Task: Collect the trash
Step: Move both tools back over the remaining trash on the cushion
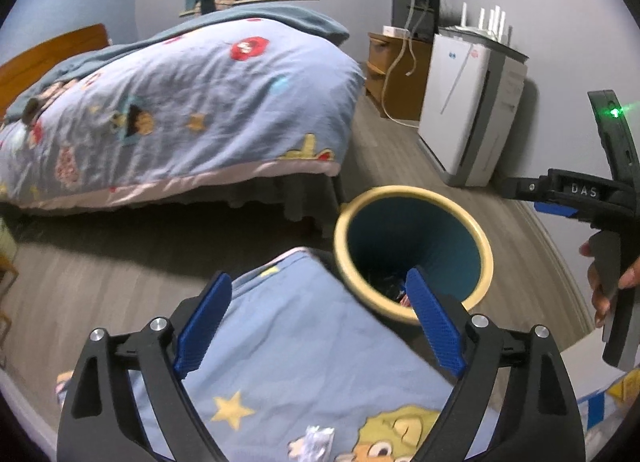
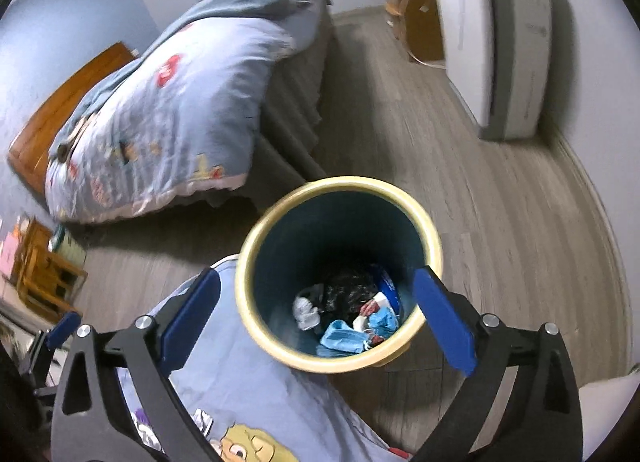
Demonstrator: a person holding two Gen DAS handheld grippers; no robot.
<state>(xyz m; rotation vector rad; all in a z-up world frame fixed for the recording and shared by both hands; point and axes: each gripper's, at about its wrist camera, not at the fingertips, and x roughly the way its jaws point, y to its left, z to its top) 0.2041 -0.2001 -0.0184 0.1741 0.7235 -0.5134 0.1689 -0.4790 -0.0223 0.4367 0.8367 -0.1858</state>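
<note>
Landmark: one round waste bin (image 2: 340,274), cream rim and teal inner wall, is being taken as the reference; it is standing upright on the wood-look floor (image 2: 500,202).
Trash in bin: several crumpled pieces are being seen at the bottom, among them one white wad (image 2: 306,312), one black crinkled wrapper (image 2: 344,292) and light blue crumpled pieces (image 2: 344,336); an exact count cannot be told.
Trash outside bin: one small silvery crumpled wrapper (image 1: 318,440) is lying on the patterned bedding (image 1: 304,358), on the near side of the bin, between the arms of the left gripper.
Left gripper (image 1: 320,326): one, being held above the bedding corner just beside the bin; its two blue pads are standing wide apart, released, with nothing being grasped.
Right gripper (image 2: 316,322): one, being held over the near rim of the bin; its jaws are spread wide, released, nothing between the pads. In the left wrist view it is being seen to the right of the bin, with a hand (image 1: 608,286) around its grip.
Beds: one made bed (image 2: 160,114) with a cartoon duvet is standing beyond the bin, to its left.
Appliances: one white floor unit (image 1: 472,102) is standing against the wall beyond the bin, to its right.
Cabinets: one wooden cabinet (image 1: 396,74) is being noted beside that unit, farther from the bin.
</note>
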